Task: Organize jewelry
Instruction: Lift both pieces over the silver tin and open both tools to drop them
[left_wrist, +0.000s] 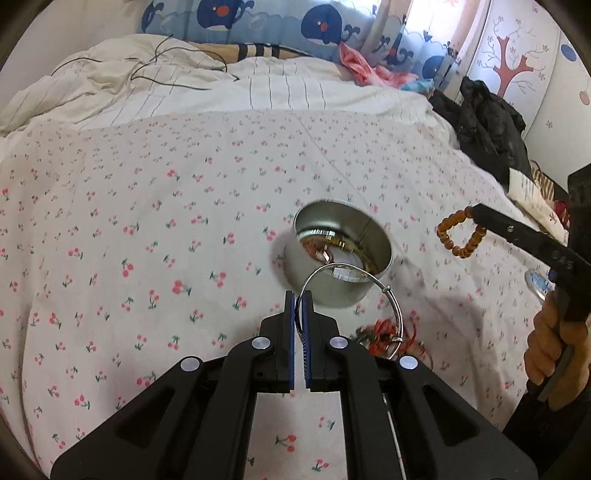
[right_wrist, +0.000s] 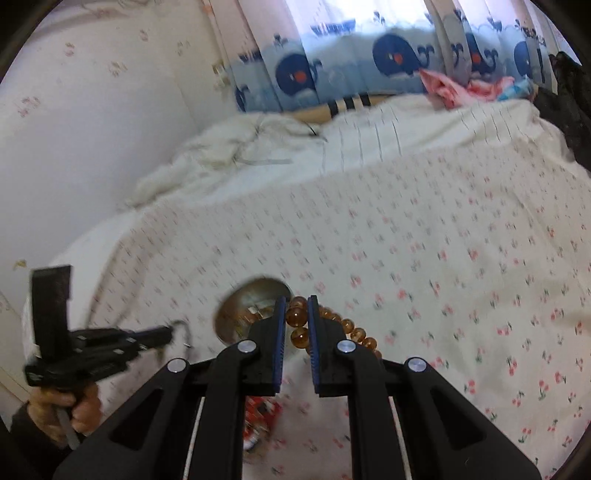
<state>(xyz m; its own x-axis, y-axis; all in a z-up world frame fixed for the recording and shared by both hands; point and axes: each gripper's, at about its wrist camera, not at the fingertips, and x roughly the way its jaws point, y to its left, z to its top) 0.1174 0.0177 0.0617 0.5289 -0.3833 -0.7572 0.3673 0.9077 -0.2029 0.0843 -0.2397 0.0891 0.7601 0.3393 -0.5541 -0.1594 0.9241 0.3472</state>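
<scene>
Holding a thin silver bangle (left_wrist: 347, 295) edge-on between the closed pads of the left tool (left_wrist: 300, 306), with the hoop arcing out to the right and standing over the near rim of the round metal tin (left_wrist: 343, 254). Clamped likewise on the right: the right tool (right_wrist: 297, 321) shut on an amber bead bracelet (right_wrist: 325, 325), two beads pinched between the pads and the rest of the strand trailing off to the right and below. Both pieces lifted clear of the cherry-print bed sheet (left_wrist: 147, 221); tin upright and open-topped on the sheet, just beyond both tools, something shiny already lying inside. Step in hand, judging by this: carrying jewelry to the tin for dropping in. Next move likely calls for centring one piece at a time over the mouth, lowering past the rim, then opening the pads; going together risks a clash, since the two tools converge on one opening. Bangle wider than it looks, so tilting may be needed to clear the rim. A red tangle of trinkets (left_wrist: 384, 334) on the sheet near the tin, still to be gathered. Plenty of bare sheet left and far; a black garment (left_wrist: 491, 125) heaped at the far right edge of the bed.
</scene>
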